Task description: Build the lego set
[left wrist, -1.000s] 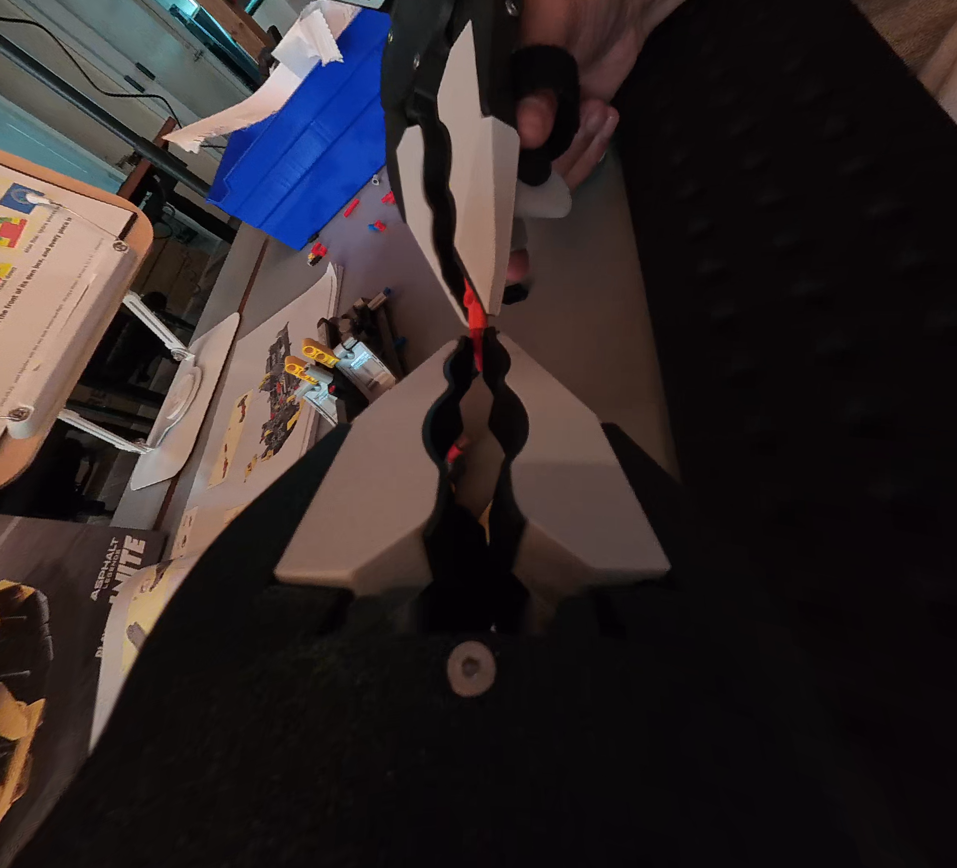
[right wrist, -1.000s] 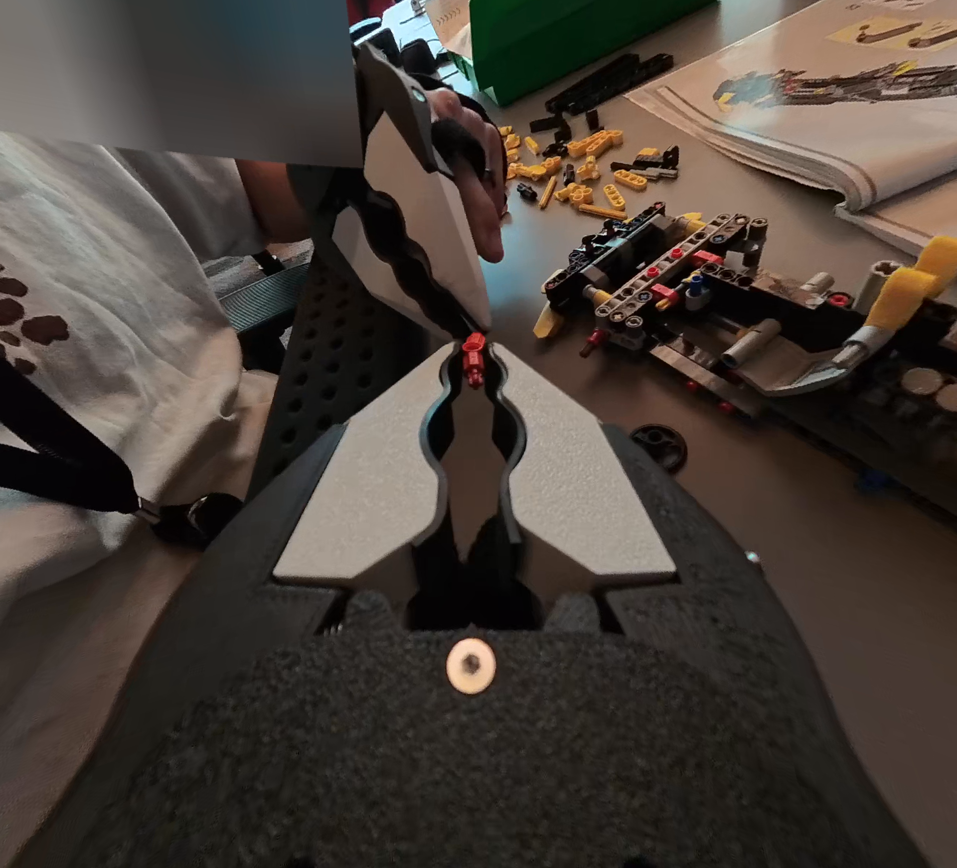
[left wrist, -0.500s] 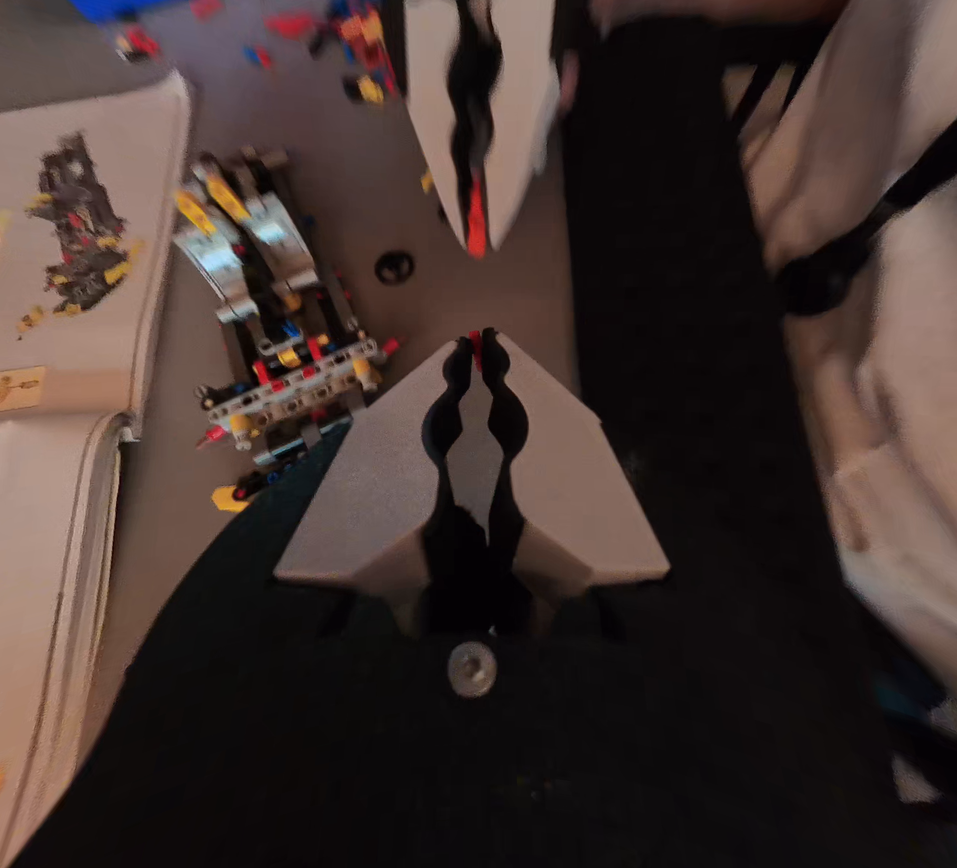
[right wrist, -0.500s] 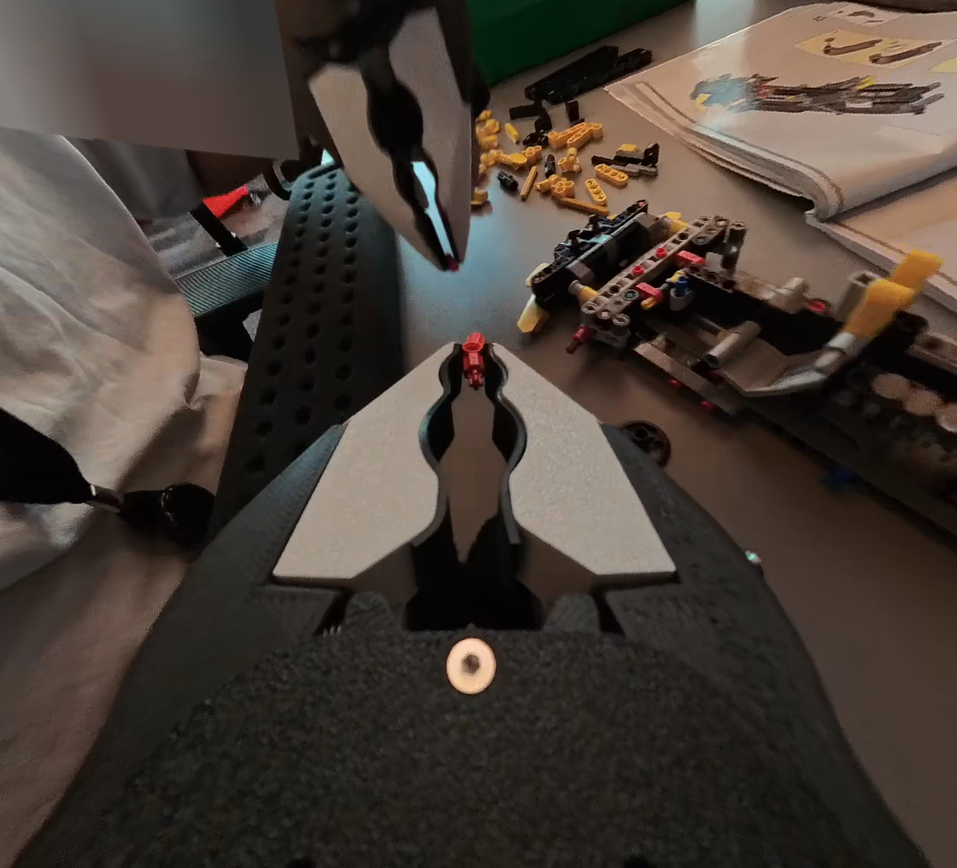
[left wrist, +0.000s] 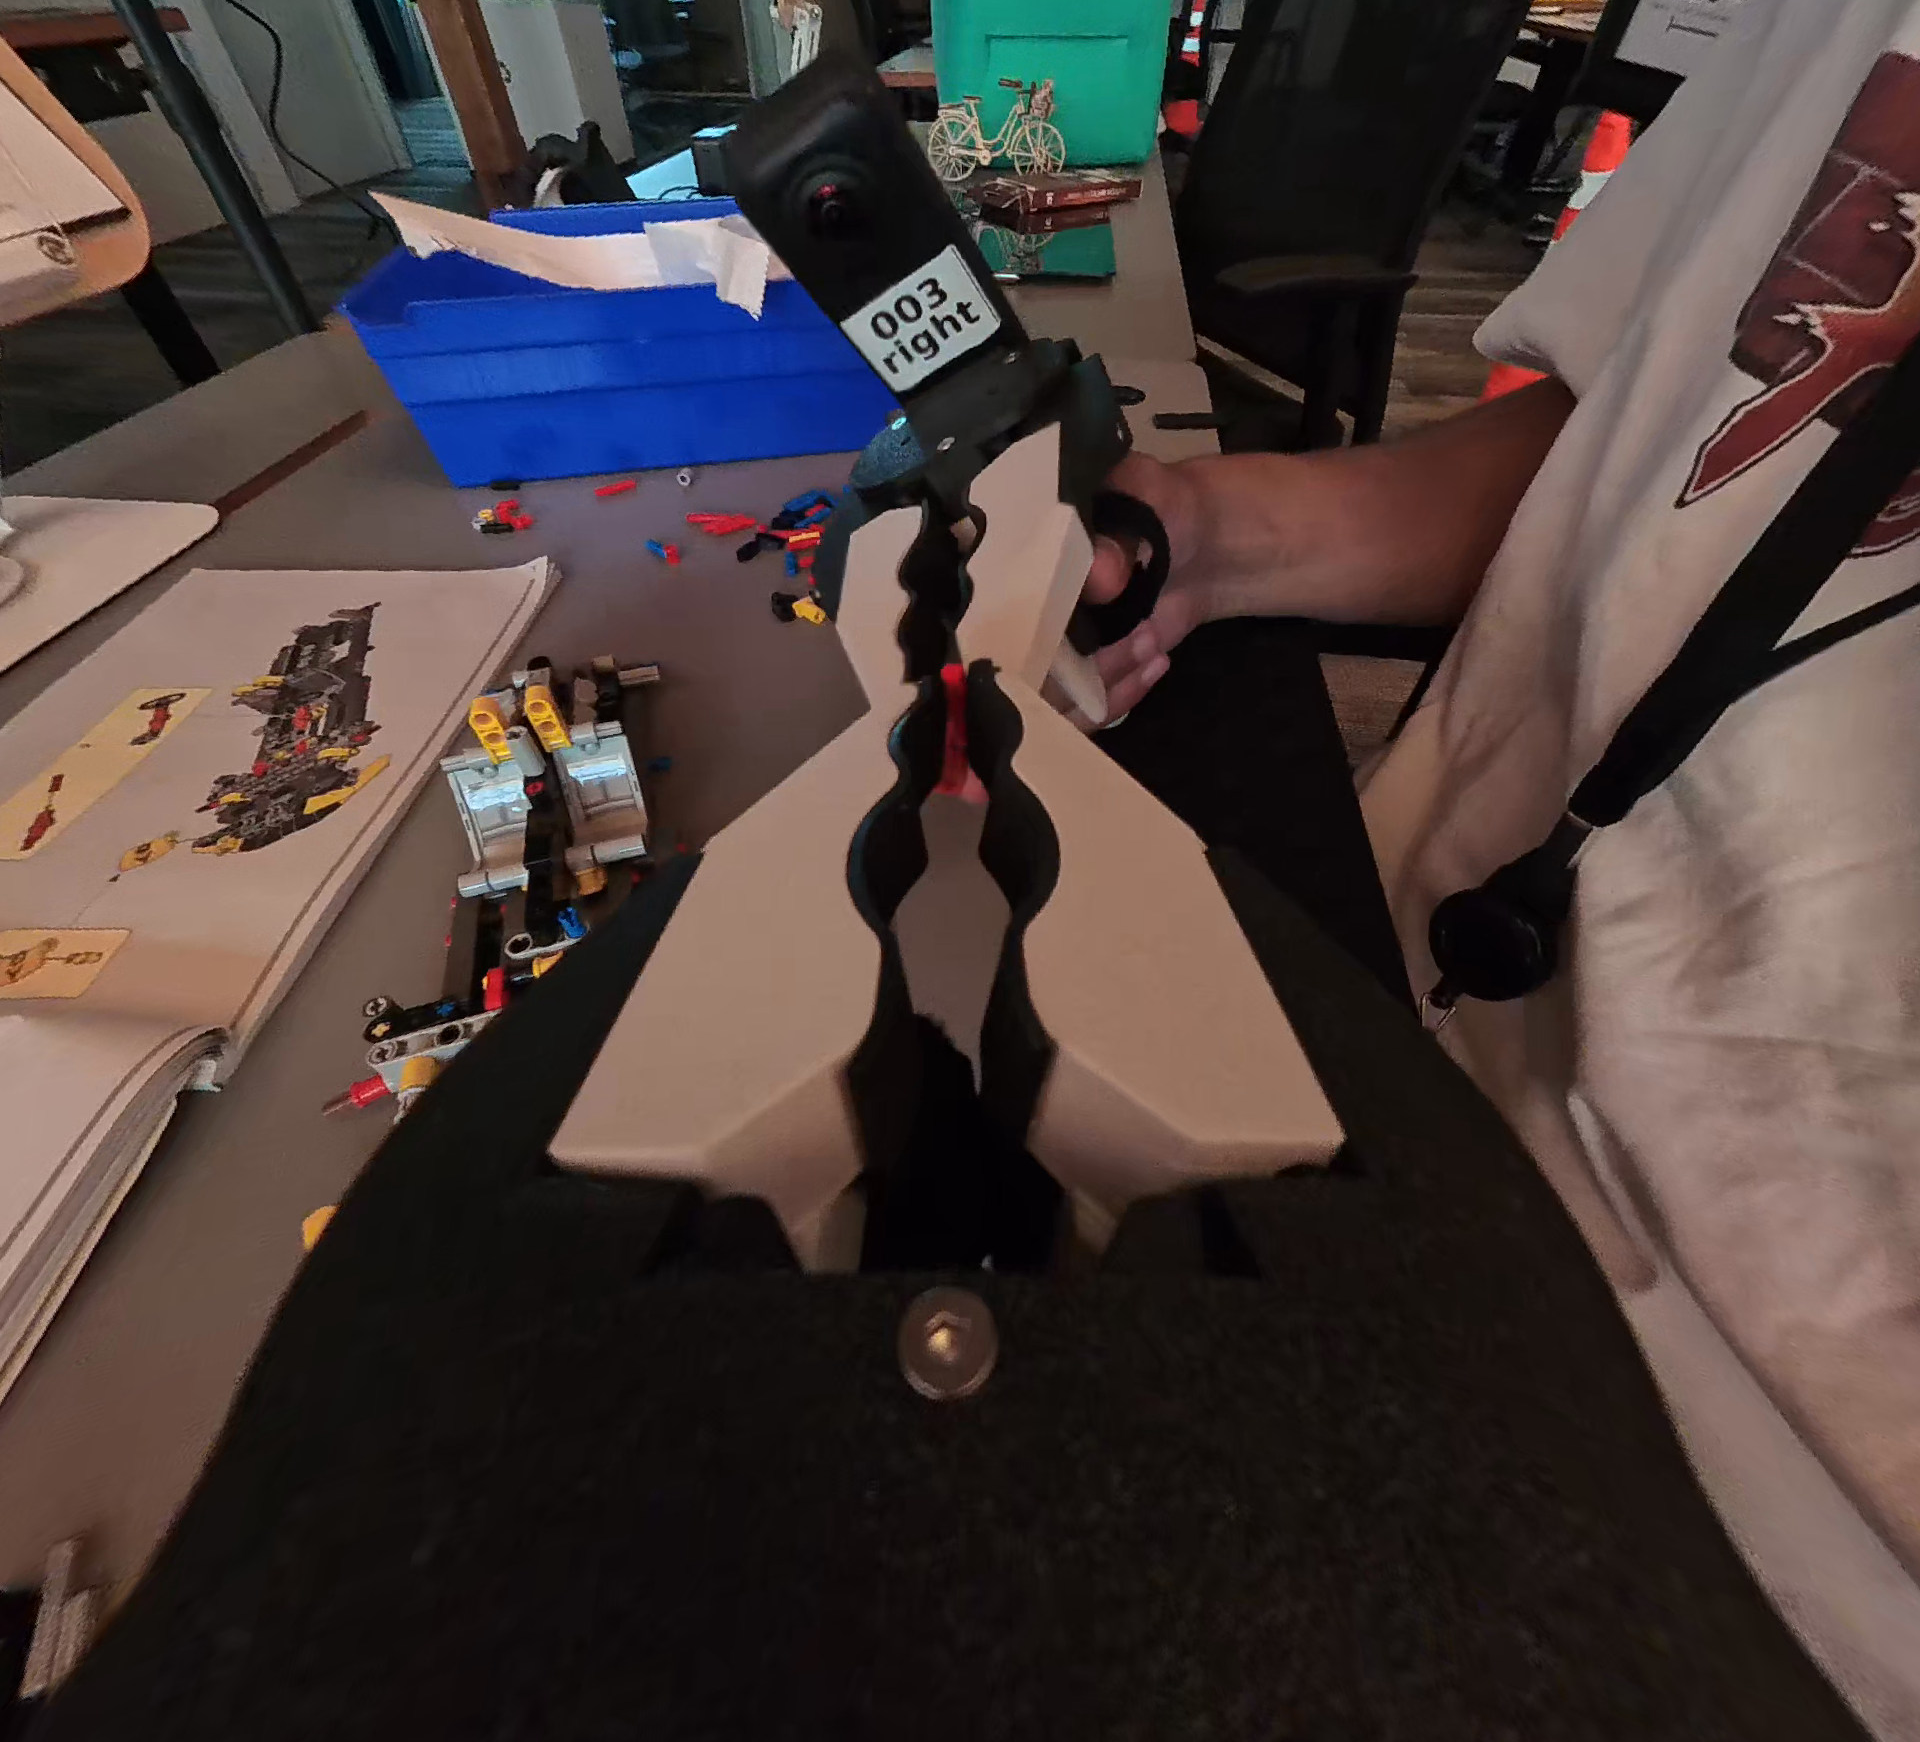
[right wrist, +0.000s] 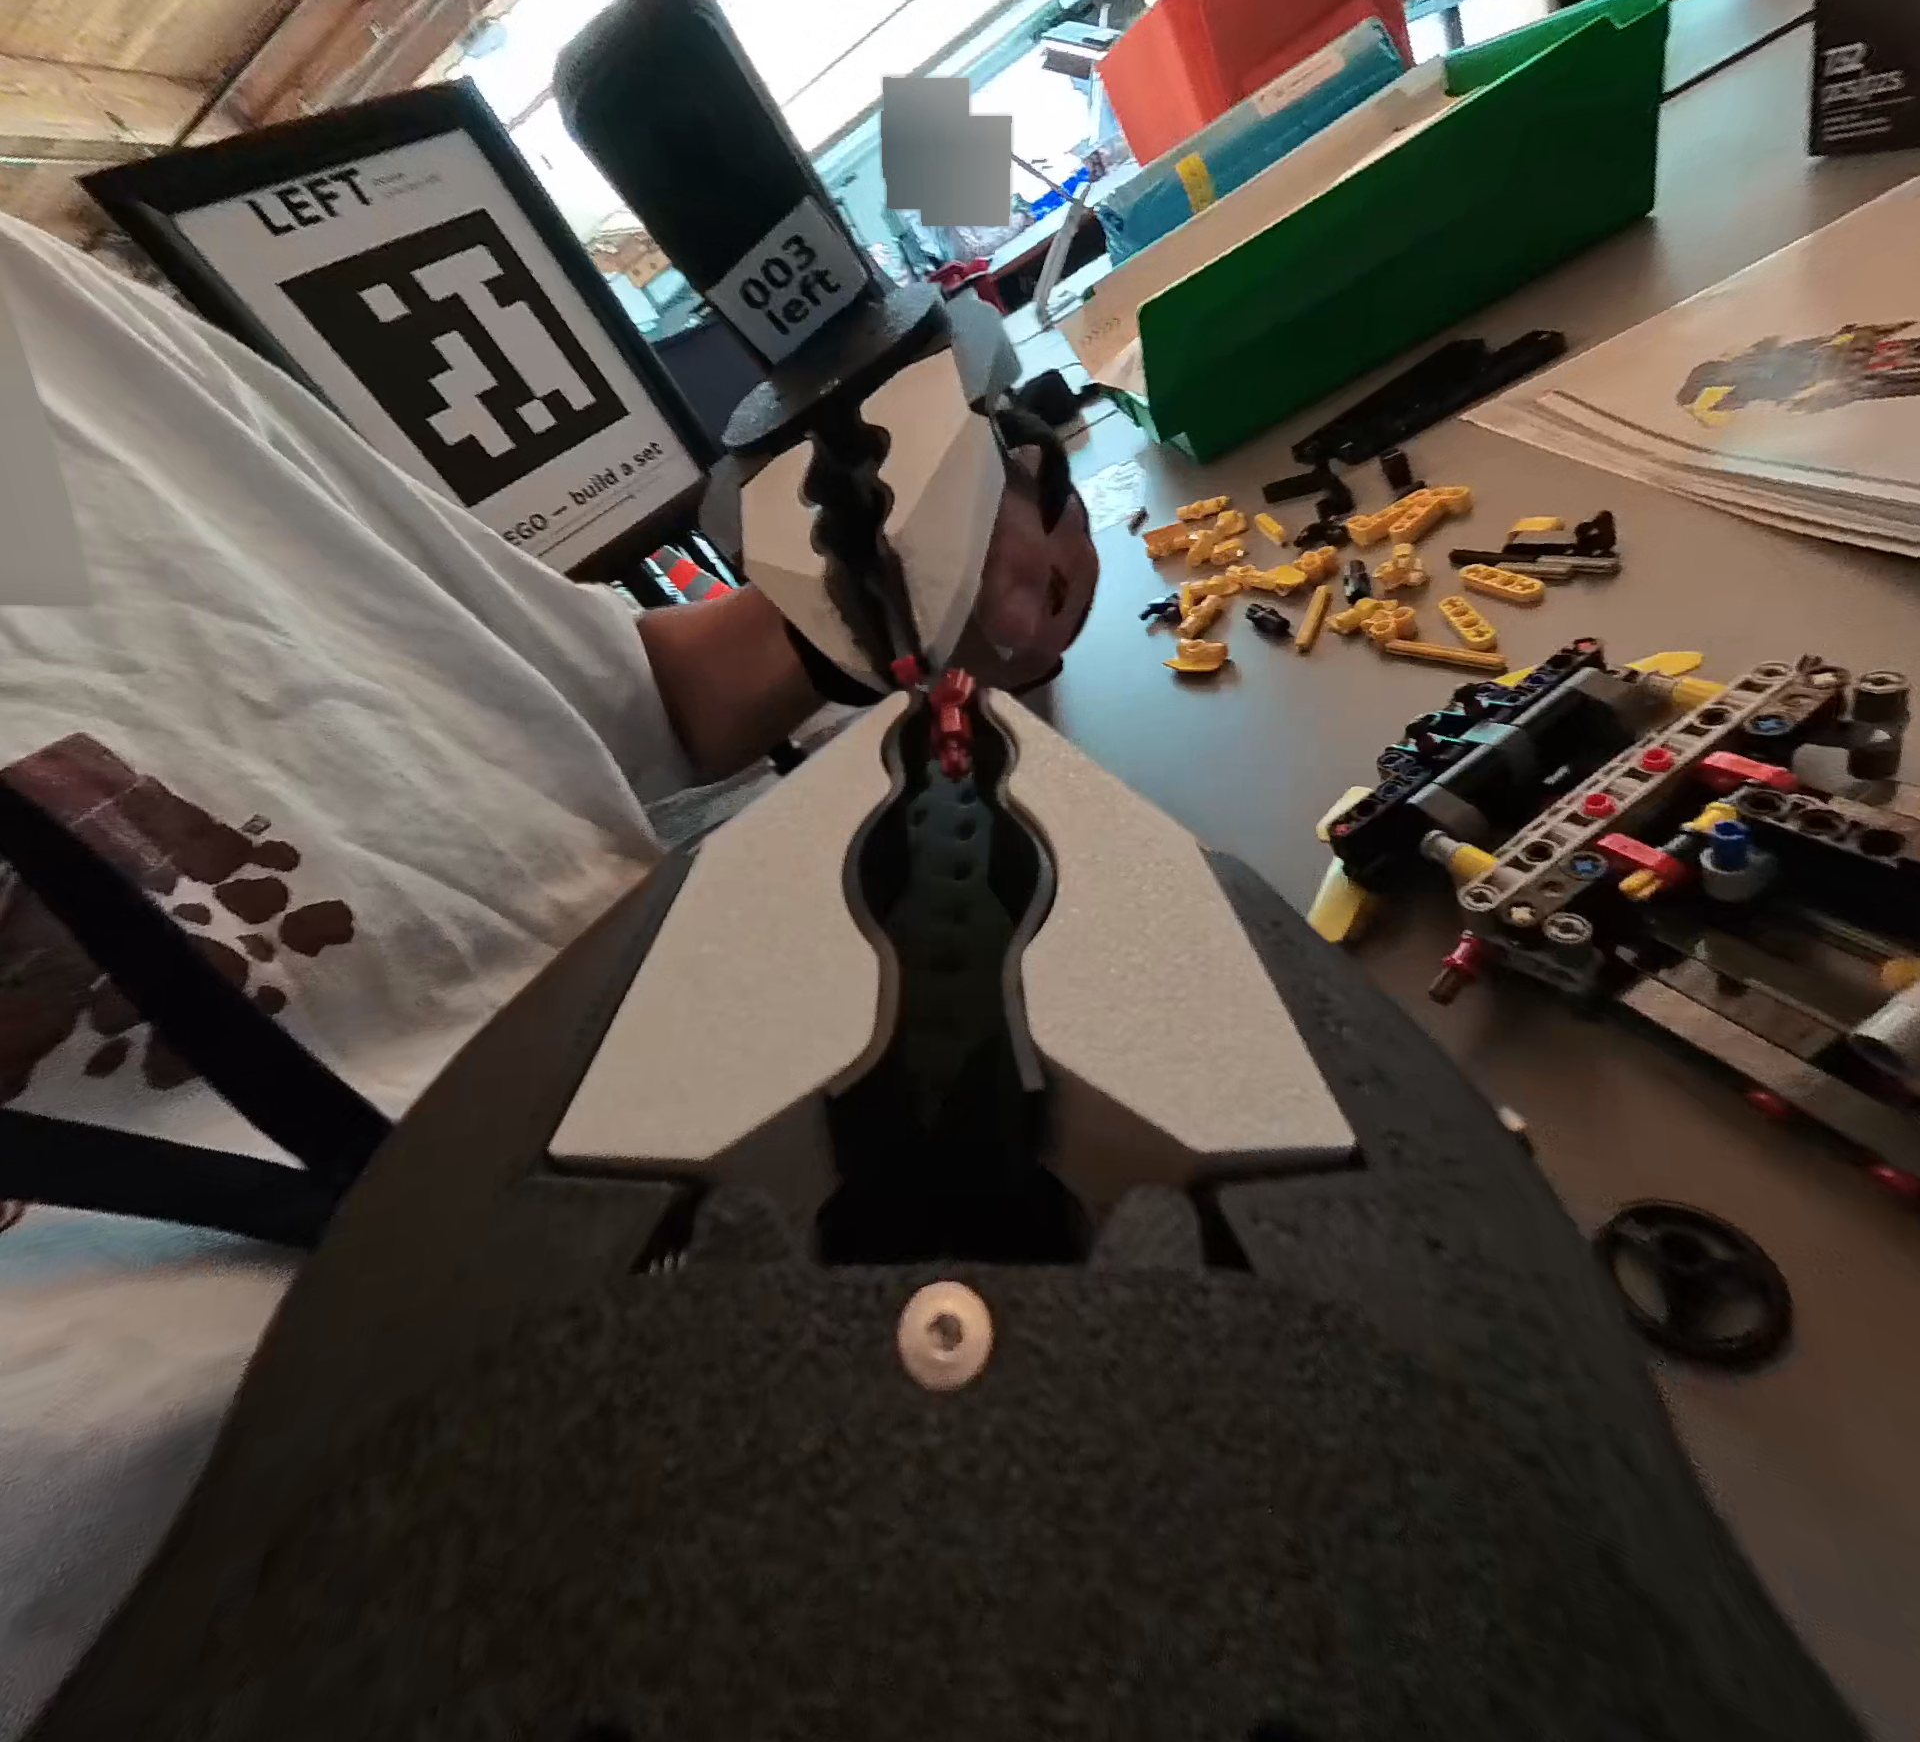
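My left gripper (left wrist: 951,690) is shut on a thin red lego piece (left wrist: 951,742) that runs back between its fingers. My right gripper (right wrist: 951,705) is shut on a small red pin (right wrist: 951,724). The two grippers meet tip to tip in the air at the table's near edge, and the red parts touch or nearly touch. The right gripper (left wrist: 951,658) faces me in the left wrist view, and the left gripper (right wrist: 912,666) in the right wrist view. The partly built black, grey and yellow model (left wrist: 540,809) lies on the table, also in the right wrist view (right wrist: 1662,861).
The open instruction booklet (left wrist: 260,757) lies beside the model. A blue bin (left wrist: 623,362) and loose red and blue parts (left wrist: 727,529) sit behind. A green bin (right wrist: 1403,279), yellow parts (right wrist: 1351,570) and a black disc (right wrist: 1694,1292) are on the table. The person's white shirt (left wrist: 1714,861) is close. Only a small space, under 4 cm, lies between the two pairs of fingers.
Half a second ago the grippers were apart; now they are tip to tip again. Both have tilted up to a more level pose. Each still holds its red part.
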`<state>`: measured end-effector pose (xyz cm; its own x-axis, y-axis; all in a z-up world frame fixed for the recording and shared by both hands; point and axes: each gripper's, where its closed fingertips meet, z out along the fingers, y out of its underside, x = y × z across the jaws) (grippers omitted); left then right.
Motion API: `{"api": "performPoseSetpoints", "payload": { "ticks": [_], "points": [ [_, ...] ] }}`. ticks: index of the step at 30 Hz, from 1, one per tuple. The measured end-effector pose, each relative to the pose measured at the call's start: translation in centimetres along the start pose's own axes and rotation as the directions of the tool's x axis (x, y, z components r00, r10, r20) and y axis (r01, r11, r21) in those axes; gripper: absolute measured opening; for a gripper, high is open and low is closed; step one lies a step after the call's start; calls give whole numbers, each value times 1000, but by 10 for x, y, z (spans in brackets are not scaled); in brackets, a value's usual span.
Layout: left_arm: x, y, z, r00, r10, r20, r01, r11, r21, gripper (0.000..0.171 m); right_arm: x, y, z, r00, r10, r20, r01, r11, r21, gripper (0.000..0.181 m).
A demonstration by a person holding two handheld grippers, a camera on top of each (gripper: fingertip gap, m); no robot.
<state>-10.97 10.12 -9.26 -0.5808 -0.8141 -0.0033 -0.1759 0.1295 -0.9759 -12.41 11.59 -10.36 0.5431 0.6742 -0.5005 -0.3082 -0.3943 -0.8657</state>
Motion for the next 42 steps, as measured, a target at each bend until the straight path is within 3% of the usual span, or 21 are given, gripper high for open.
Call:
{"api": "performPoseSetpoints", "payload": {
  "ticks": [10, 20, 26, 32, 36, 42],
  "points": [
    [11, -26, -3, 991, -44, -125, 65, 982, 175, 1, -22, -13, -3, 991, -16, 134, 6, 997, 72, 6],
    [14, -27, 2, 987, -44, -152, 74, 977, 198, 1, -24, -18, -7, 990, -39, 135, 24, 993, 112, 7],
    [20, -25, 3, 963, -111, -247, 166, 963, 214, 3, -27, -17, -7, 988, -87, 128, 73, 991, 110, 7],
    [5, -17, -5, 992, -30, -126, 45, 992, 118, 2, -17, -17, -9, 993, -89, 75, 81, 991, 108, 7],
    [-5, -2, -15, 997, 78, -27, -79, 997, -22, 2, -14, -17, -12, 995, -66, 74, 59, 993, 102, 7],
    [-6, 7, -12, 913, 405, 45, -383, 890, -247, 1, -11, -14, -9, 995, 24, 93, -30, 997, 71, 7]
  ]
}}
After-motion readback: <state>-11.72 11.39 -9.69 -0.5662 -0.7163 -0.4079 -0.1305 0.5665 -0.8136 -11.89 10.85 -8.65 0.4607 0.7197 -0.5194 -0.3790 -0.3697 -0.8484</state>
